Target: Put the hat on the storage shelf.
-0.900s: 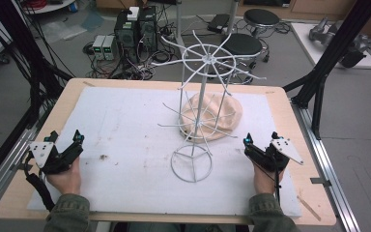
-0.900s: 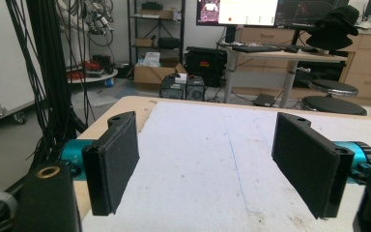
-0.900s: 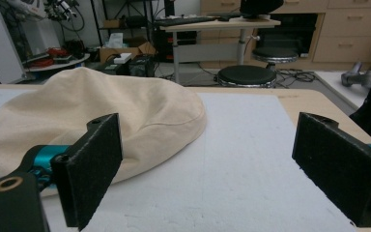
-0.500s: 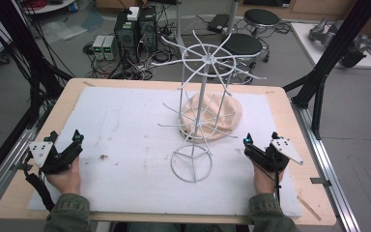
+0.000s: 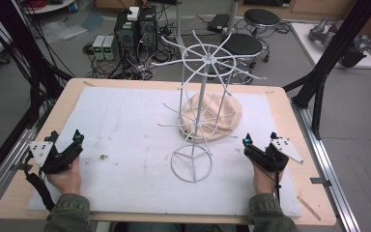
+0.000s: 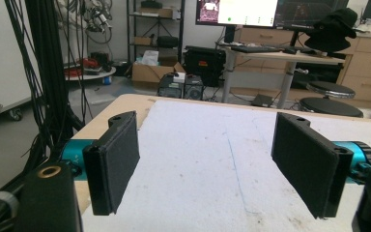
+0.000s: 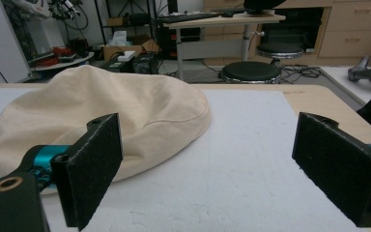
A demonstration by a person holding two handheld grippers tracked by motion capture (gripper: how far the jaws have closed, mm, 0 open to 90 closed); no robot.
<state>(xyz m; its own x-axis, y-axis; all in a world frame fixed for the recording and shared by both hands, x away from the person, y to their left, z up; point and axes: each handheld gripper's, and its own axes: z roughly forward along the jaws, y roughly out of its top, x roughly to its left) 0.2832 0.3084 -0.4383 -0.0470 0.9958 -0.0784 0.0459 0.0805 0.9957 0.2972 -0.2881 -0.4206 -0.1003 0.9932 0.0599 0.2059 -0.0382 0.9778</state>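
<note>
1. The right tongs [image 5: 257, 146] rest at the lower right of the high view, their jaws spread wide with nothing between them. In the right gripper view the two black pads [image 7: 94, 166] stand far apart over bare white mat.
2. The left tongs [image 5: 65, 146] sit at the lower left of the high view, also spread and empty. They are well apart from everything else on the tabletop [image 5: 280, 99].
3. The cream hat [image 5: 224, 113] lies in the middle of the high view, just behind the white wire rack [image 5: 200, 96], whose spokes cross in front of it. In the right gripper view the hat [image 7: 140, 108] fills the upper left, near the left-hand pad but not touching it.
4. The hat looks soft and light: plain cloth, slumped and creased, with no stiff form. It will likely fold and sag when lifted rather than hold its dome.
5. The best hold is probably the rim nearest the right tongs, where the cloth doubles into an edge that the pads can pinch. A grip on the smooth crown would likely bunch or slip.
6. The rack looks thin and top-heavy, so a tug on cloth caught on a spoke could tip it.
</note>
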